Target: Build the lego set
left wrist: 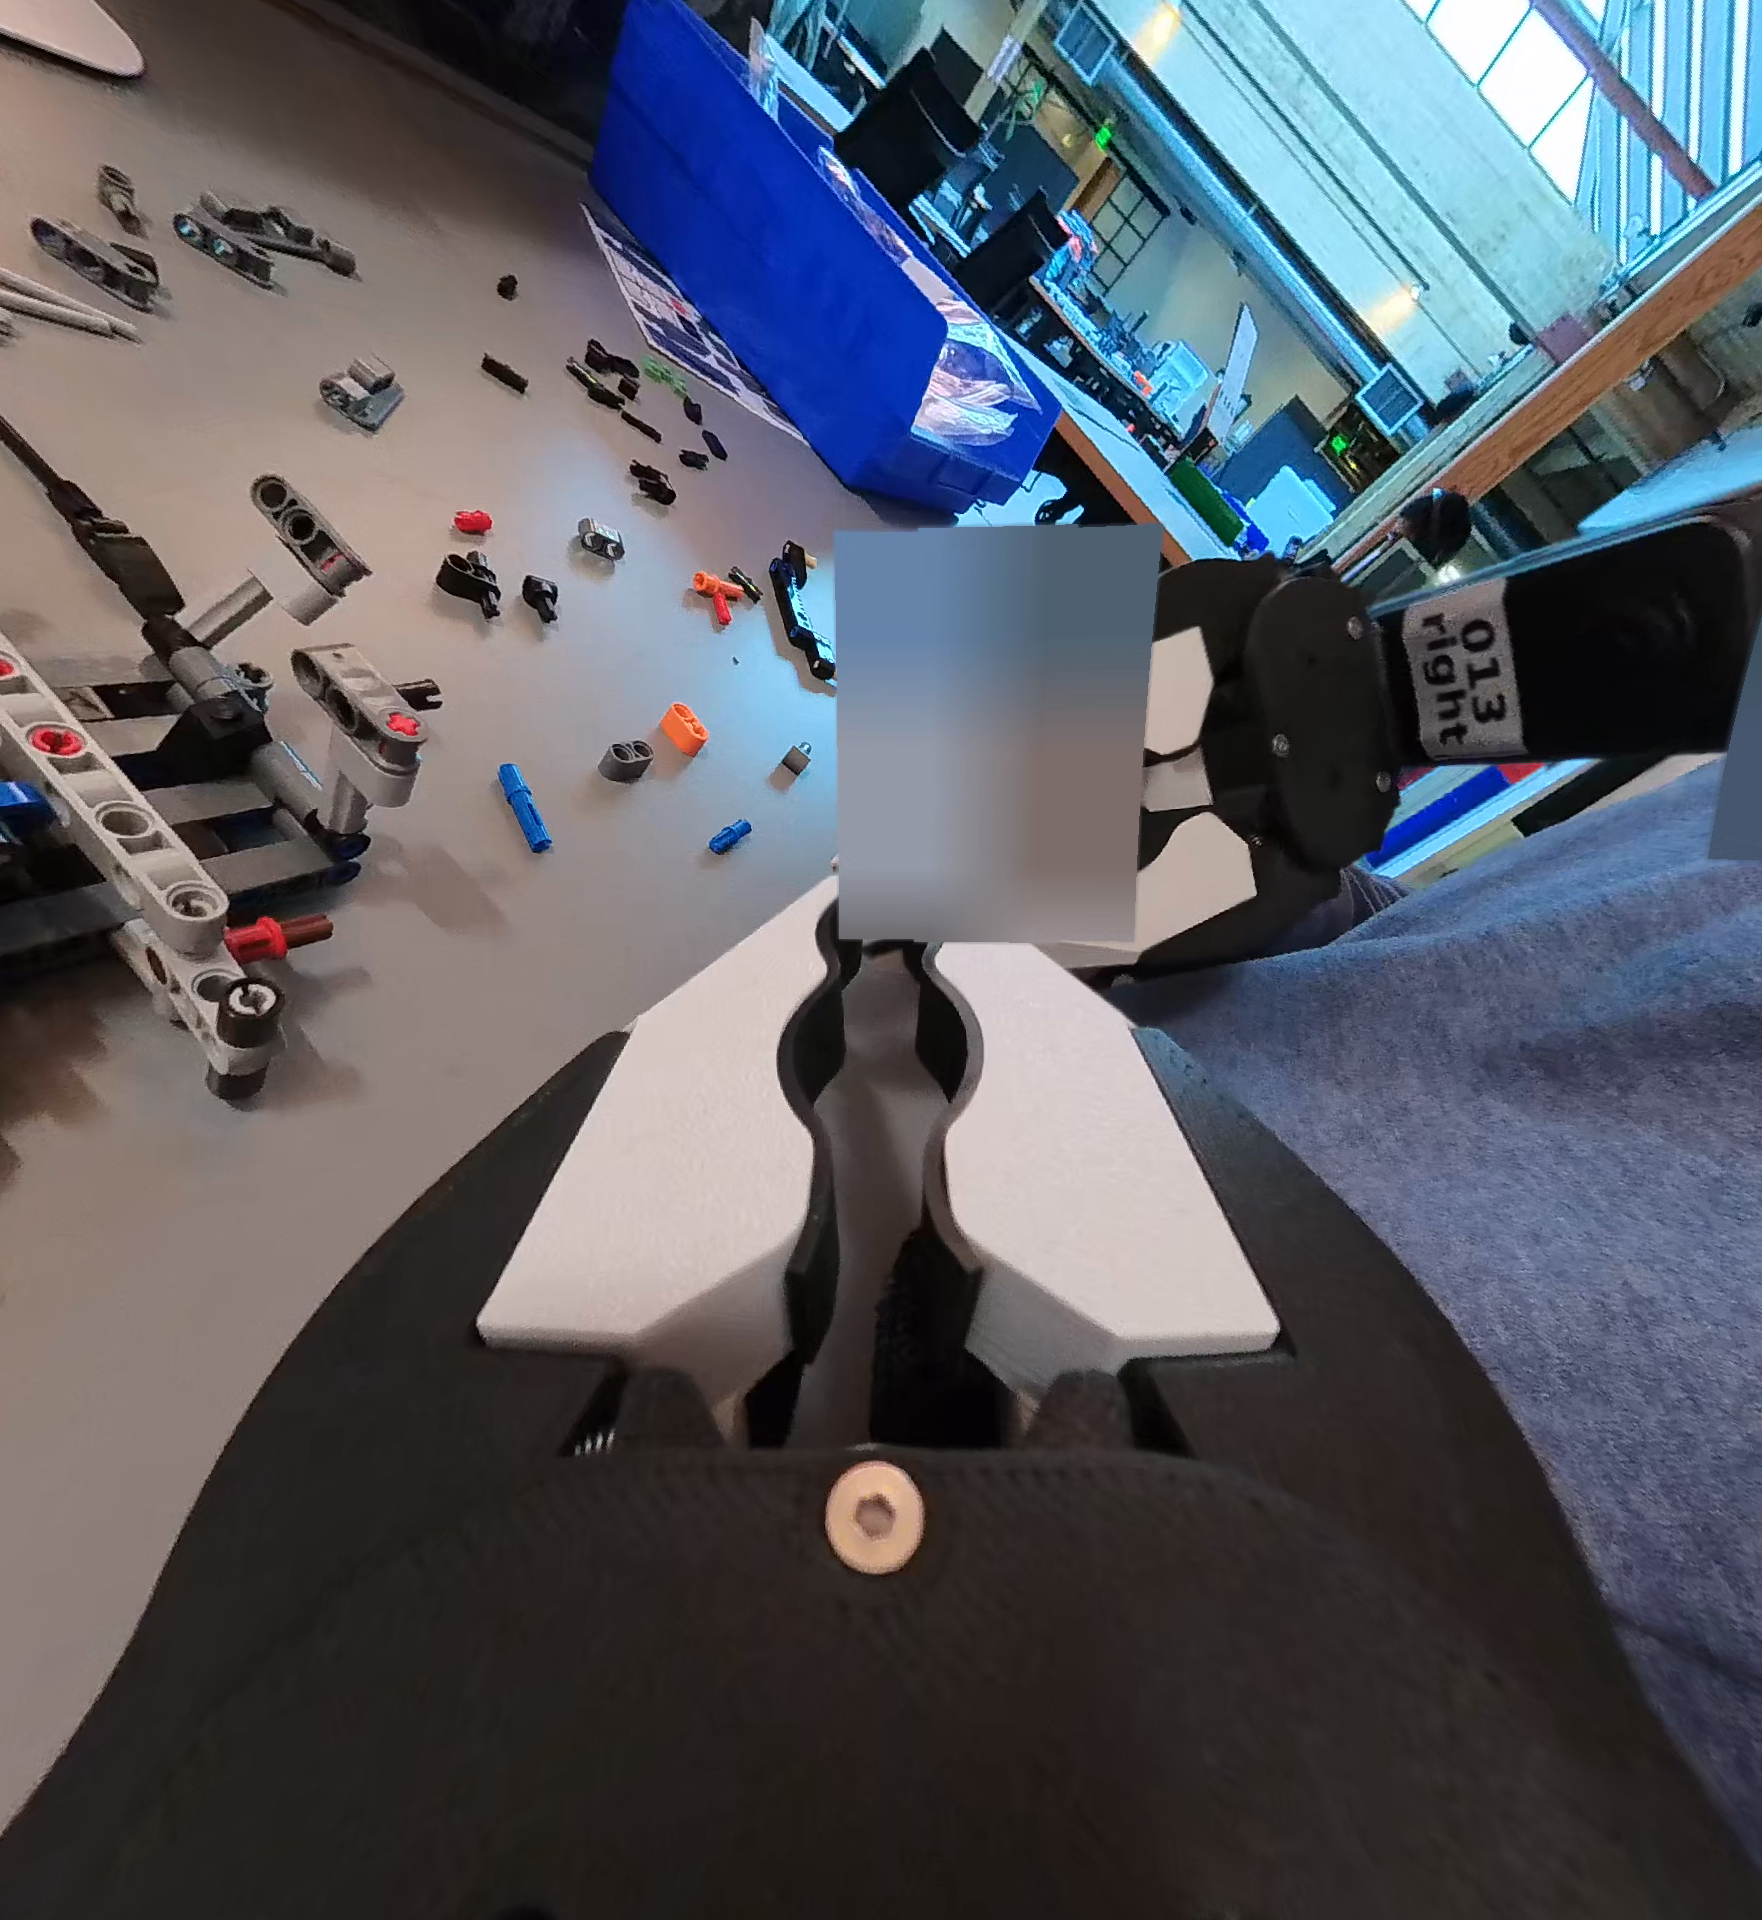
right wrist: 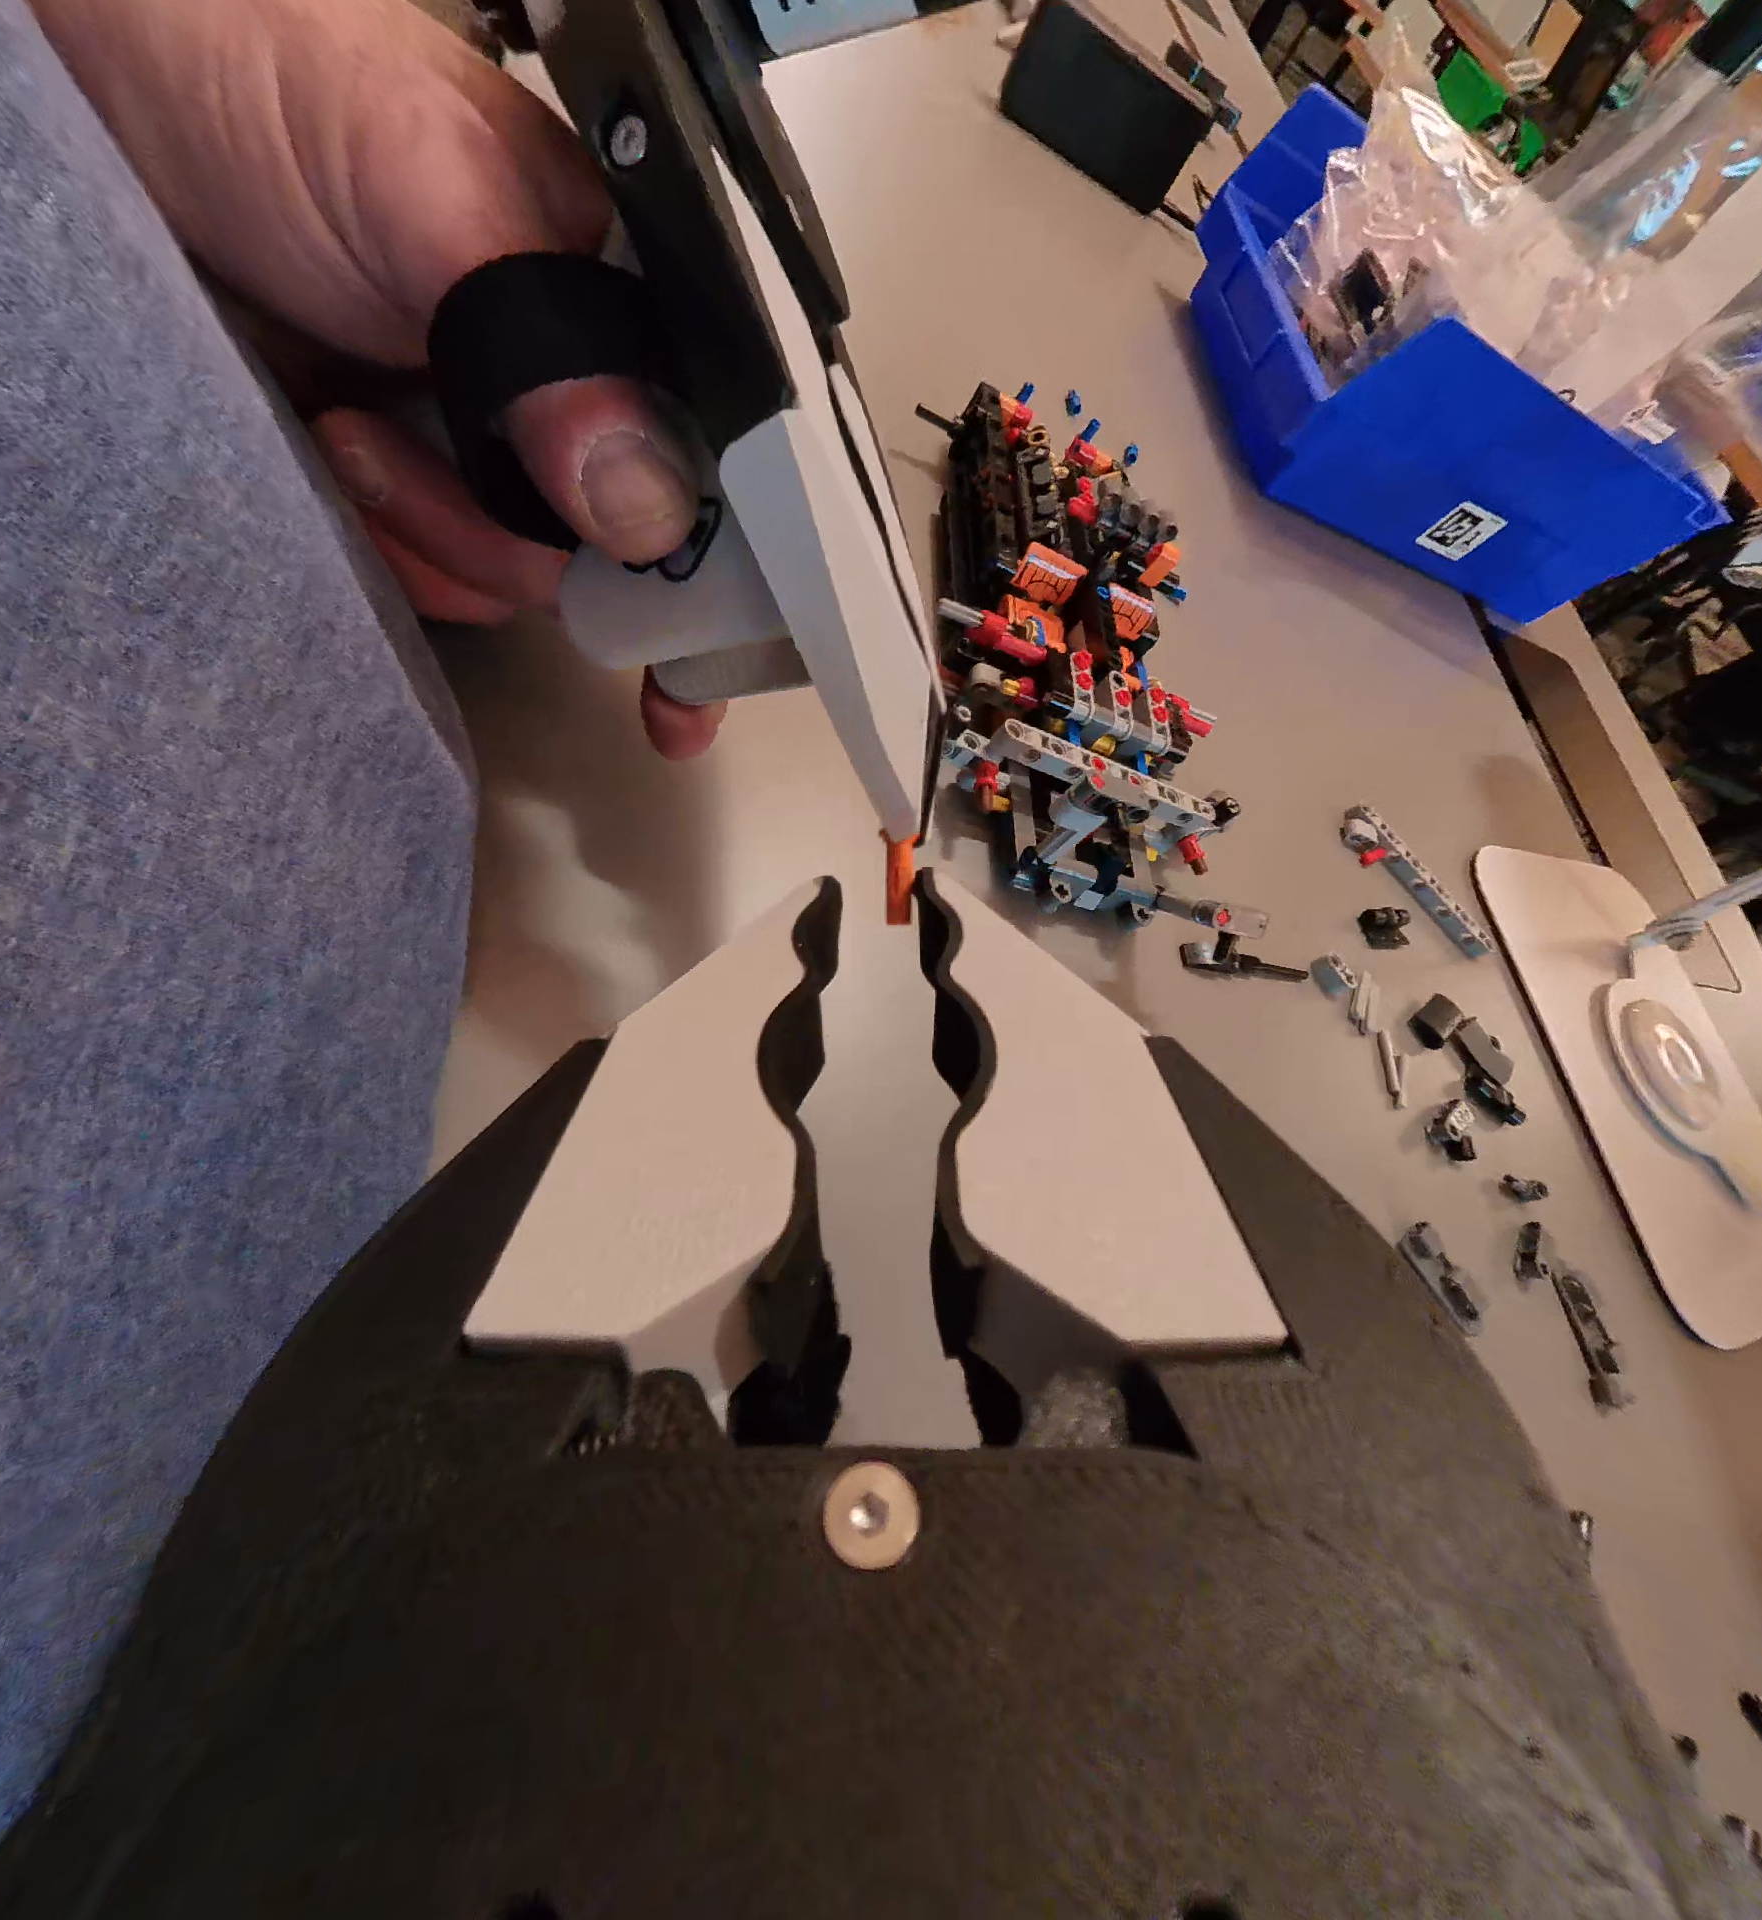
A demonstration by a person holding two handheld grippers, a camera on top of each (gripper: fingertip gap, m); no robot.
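My left gripper (left wrist: 879, 951) is nearly closed, and its tips are hidden by a blurred patch. In the right wrist view it comes down from the top (right wrist: 908, 826), shut on a small orange piece (right wrist: 898, 883) held above the table. My right gripper (right wrist: 877, 894) is open by a narrow gap, and its tips bracket the orange piece, which sits close to the right finger. The right gripper's body (left wrist: 1313, 717) shows in the left wrist view. The part-built lego model (right wrist: 1064, 644) lies on the grey table (right wrist: 1272, 727), also seen in the left wrist view (left wrist: 77, 748).
Loose lego pieces (left wrist: 544, 623) lie scattered on the table, with more (right wrist: 1459, 1060) to the right of the model. A blue bin (right wrist: 1428, 447) with plastic bags stands behind. A white stand base (right wrist: 1635, 1091) is at the right. A person's hand (right wrist: 337, 208) and grey-blue clothing (right wrist: 129, 831) are at the left.
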